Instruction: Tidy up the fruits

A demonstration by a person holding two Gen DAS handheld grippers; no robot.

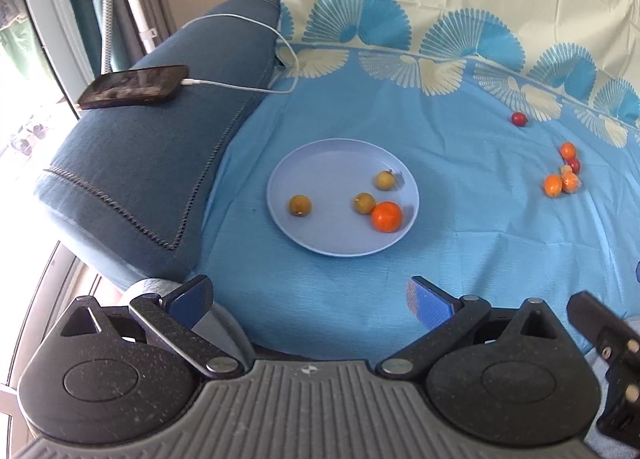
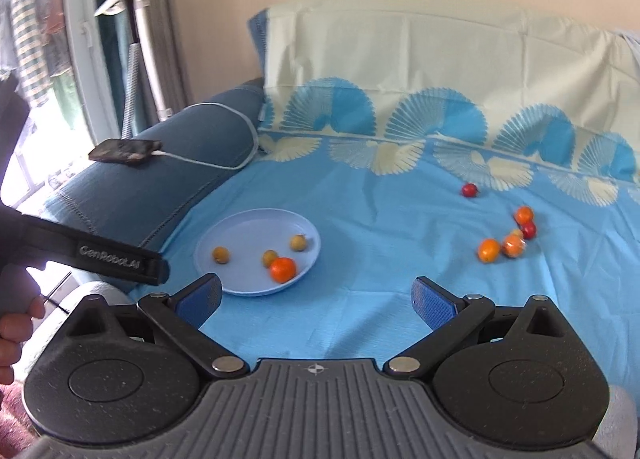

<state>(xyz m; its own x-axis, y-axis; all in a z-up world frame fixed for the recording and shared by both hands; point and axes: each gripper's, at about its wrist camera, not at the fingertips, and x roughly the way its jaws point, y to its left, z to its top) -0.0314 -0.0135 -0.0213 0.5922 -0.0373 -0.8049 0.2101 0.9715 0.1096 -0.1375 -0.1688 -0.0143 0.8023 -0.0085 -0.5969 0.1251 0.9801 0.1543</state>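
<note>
Lavender plate (image 1: pixel 320 163) on blue sheet (image 1: pixel 460 251) holds orange fruit (image 1: pixel 387 216) touching one of three yellow-green fruits (image 1: pixel 364 203). Loose cluster of orange and red fruits (image 1: pixel 562 175) lies well apart to right; lone red fruit (image 1: pixel 519 118) beyond. Left gripper (image 1: pixel 310 301) jaws apart, empty. Right gripper (image 2: pixel 316 299) jaws apart, empty. Phone (image 1: pixel 134 86) with cable on sofa arm (image 1: pixel 140 179).

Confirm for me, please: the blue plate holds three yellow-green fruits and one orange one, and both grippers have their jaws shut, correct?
Not quite. The plate does hold three yellow-green fruits and one orange fruit, but the left gripper and right gripper both have their jaws open and empty, as each wrist view shows.
</note>
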